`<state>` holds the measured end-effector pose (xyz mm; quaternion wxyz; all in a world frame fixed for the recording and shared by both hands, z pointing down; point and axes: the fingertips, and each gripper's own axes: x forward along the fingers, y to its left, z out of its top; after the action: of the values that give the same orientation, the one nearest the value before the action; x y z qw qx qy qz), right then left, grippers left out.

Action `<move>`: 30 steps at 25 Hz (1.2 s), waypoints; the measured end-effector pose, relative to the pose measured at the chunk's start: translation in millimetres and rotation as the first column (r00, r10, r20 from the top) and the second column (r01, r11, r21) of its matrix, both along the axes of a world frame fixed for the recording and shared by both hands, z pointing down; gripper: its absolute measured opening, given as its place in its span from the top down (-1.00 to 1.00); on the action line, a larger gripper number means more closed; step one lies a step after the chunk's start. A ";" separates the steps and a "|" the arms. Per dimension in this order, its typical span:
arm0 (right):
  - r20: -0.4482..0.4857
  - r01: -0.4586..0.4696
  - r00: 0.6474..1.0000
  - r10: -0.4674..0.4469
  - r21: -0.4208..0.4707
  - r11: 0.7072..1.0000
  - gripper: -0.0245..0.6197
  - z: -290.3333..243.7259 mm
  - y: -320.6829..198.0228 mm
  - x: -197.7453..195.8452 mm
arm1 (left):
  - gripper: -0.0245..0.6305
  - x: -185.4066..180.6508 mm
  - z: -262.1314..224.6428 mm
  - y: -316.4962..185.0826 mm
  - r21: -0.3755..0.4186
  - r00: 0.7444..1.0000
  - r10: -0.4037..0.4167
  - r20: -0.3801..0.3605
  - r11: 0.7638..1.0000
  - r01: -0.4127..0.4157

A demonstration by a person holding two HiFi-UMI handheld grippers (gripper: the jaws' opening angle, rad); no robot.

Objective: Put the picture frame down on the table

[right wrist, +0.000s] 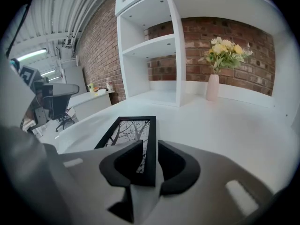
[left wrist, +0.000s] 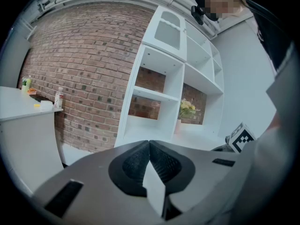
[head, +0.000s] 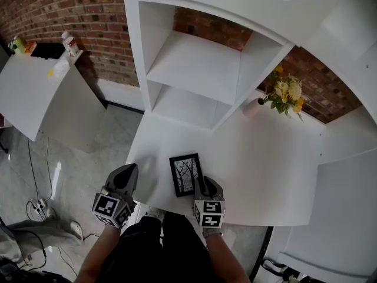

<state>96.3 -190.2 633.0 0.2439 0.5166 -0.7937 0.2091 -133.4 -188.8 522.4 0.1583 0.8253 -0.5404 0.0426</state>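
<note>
The black picture frame (head: 185, 174), holding a bare-tree print, lies flat on the white table (head: 271, 170) near its front edge. My right gripper (head: 205, 188) sits at the frame's near right corner. In the right gripper view its jaws stand on either side of the frame's (right wrist: 125, 134) right rail, shut on it, with only a thin sliver of white showing at the right pad; the gripper (right wrist: 150, 146) rests low over the table. My left gripper (head: 127, 177) hovers off the table's left front corner. Its pads (left wrist: 140, 158) meet at the tips with nothing between them.
A white open shelf unit (head: 194, 69) stands on the back of the table against a brick wall. A white vase of yellow flowers (head: 285, 96) stands at the back right, also visible as the vase (right wrist: 213, 86). A white side cabinet (head: 35, 87) stands at the left.
</note>
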 end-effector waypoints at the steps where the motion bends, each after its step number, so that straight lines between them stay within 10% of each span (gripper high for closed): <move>1: 0.001 -0.004 1.000 0.004 0.002 1.000 0.60 -0.3 0.9 1.1 | 0.97 0.0 0.0 0.1 0.000 1.000 0.003 0.000 1.000 -0.003; 30: 0.151 -0.146 0.983 0.102 0.316 0.938 0.91 -102.8 21.0 40.6 | 0.97 31.4 -24.7 -10.2 0.067 0.991 0.133 -0.029 0.989 -0.131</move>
<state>136.9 -169.2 530.1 0.0884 0.5838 -0.7975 0.1242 -102.0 -199.0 497.7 0.1374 0.8644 -0.4831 0.0216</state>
